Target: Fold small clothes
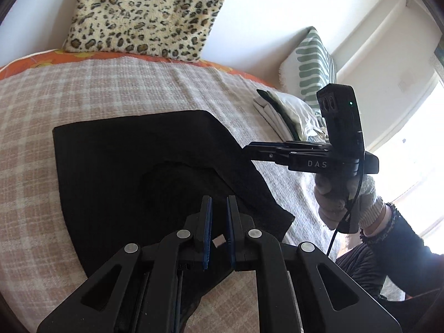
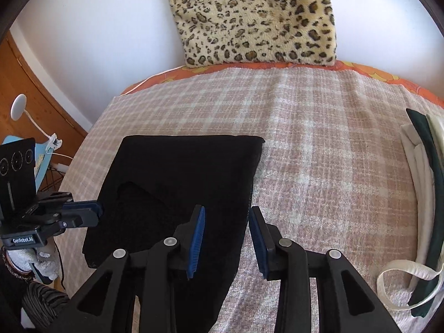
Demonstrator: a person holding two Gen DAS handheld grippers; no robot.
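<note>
Black garment spread flat on the bed, over a pink-and-cream checked blanket, folded into a rough rectangle with a darker curved patch near its middle. Left gripper poised low over the garment's near edge, jaws drawn narrow with only a slim gap, nothing clamped, a small pale tag visible in the gap. Seen from the right wrist view as reaching in at the garment's left edge, tips just beside the cloth; touching or not, cannot tell. Right gripper set over the garment's right edge, jaws partly spread, blue pads apart and empty, the cloth's edge running beneath the gap. Same gripper shown side-on in the left wrist view, carried by a hand in a pale knitted glove, dark sleeve behind. Stack of folded clothes, cream and dark green, lying well apart at the bed's right side. Leopard-print cushion propped against the white wall at the far end. Green-striped pillow beyond the stack, near the window.
</note>
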